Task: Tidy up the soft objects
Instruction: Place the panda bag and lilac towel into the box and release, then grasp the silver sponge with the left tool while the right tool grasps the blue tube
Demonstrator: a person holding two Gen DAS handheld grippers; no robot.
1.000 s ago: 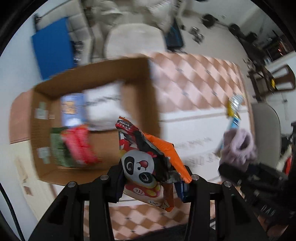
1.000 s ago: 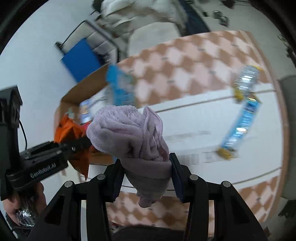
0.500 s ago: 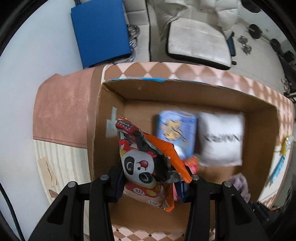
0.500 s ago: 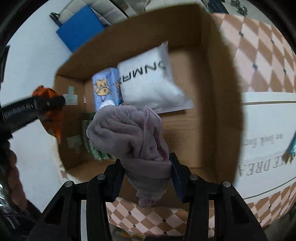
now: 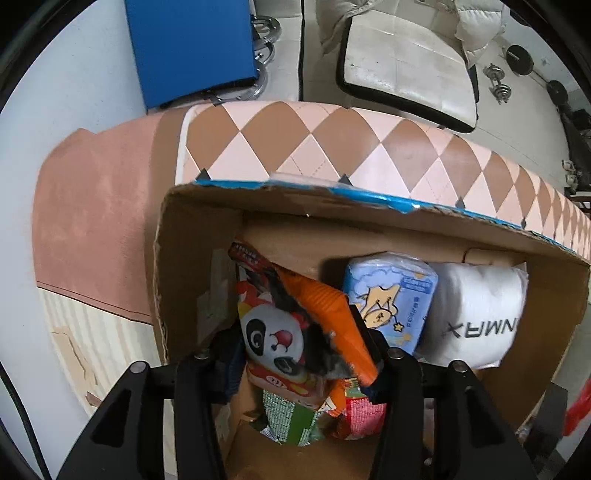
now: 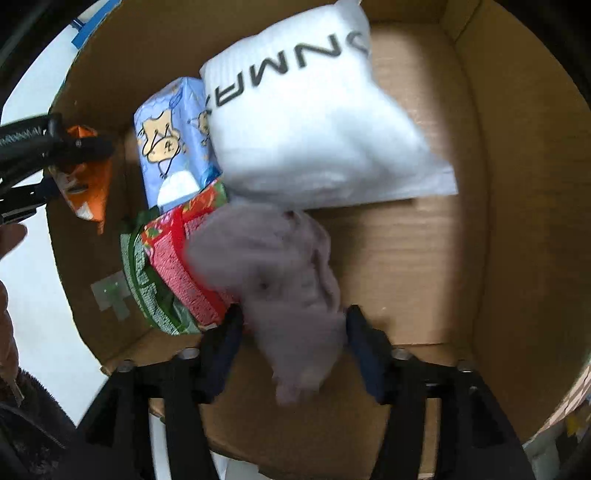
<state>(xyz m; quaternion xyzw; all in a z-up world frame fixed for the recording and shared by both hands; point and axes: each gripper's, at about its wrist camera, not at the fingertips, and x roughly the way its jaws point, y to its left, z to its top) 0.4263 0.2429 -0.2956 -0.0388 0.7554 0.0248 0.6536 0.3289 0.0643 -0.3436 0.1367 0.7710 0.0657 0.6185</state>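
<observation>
A lived-in home room. Beyond the diamond-patterned surface (image 5: 332,144) lie a white cushioned seat (image 5: 406,62) with a puffy jacket (image 5: 476,26) draped over it, dumbbells (image 5: 498,81) on the floor to its right, and a blue board (image 5: 192,48) left.

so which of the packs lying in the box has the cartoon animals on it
The light blue pack, wedged between the white pouch with black lettering and the box's left wall. The red and green packs below it carry only small patterned print.
</observation>
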